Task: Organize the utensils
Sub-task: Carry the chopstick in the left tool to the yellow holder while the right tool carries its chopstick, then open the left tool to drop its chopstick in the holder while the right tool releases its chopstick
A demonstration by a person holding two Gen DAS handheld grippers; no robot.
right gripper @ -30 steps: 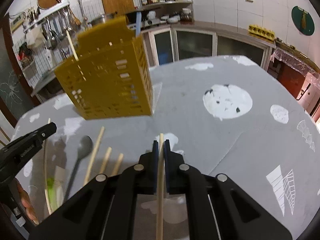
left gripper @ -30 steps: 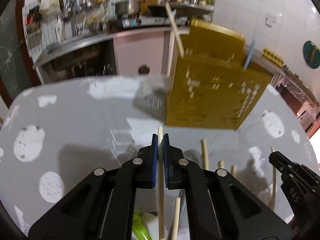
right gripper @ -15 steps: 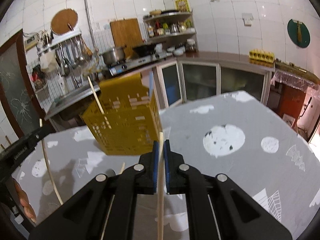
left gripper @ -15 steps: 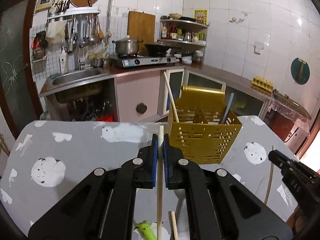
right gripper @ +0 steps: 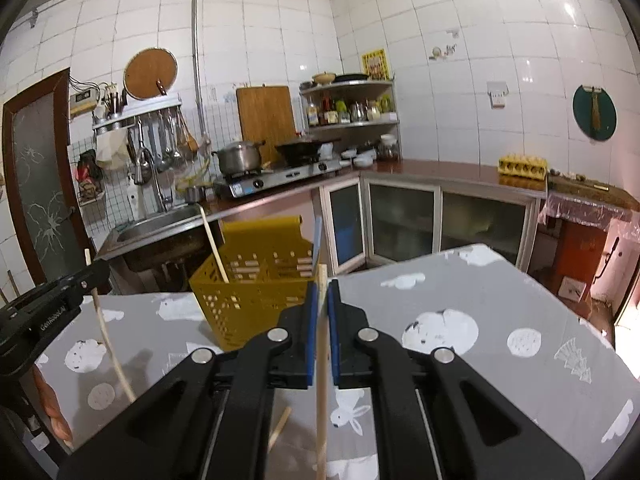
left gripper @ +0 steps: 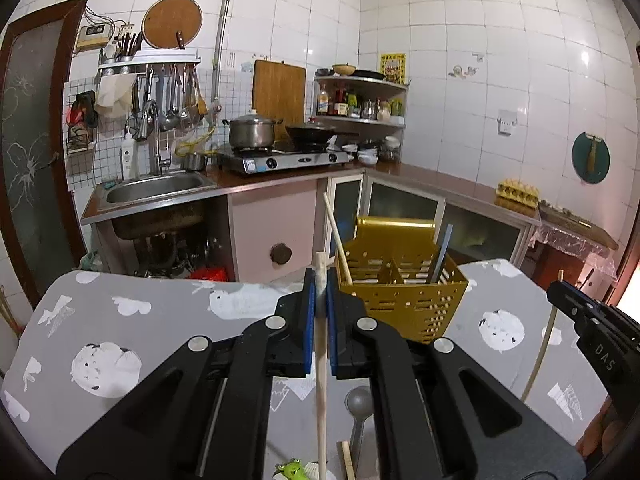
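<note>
The left gripper (left gripper: 319, 312) is clamped tight on a wooden chopstick (left gripper: 321, 380), its blue pads pressed against the stick, whose top end pokes up just above the fingertips while the rest runs down below the jaws. The right gripper (right gripper: 323, 320) is closed the same way on a second wooden chopstick (right gripper: 321, 400), held upright between its pads. Both grippers are raised above the grey table (left gripper: 132, 344) with white patterns, on the near side of the yellow utensil basket (left gripper: 404, 300).

The basket stands on the table's far part, in front of the kitchen counter. Inside it, a single chopstick in the basket (left gripper: 338, 240) leans out toward its left corner, and a blue-handled utensil (left gripper: 440, 252) leans at its right side.

On the table in front of the basket lie a grey spoon (left gripper: 358, 404), a loose chopstick end (left gripper: 347, 464) beside it, and a small green frog-shaped piece (left gripper: 290, 469) at the bottom edge of the left wrist view; what that piece belongs to cannot be told. The right wrist view shows another loose chopstick (right gripper: 280, 426) lying on the table in front of the basket
</note>
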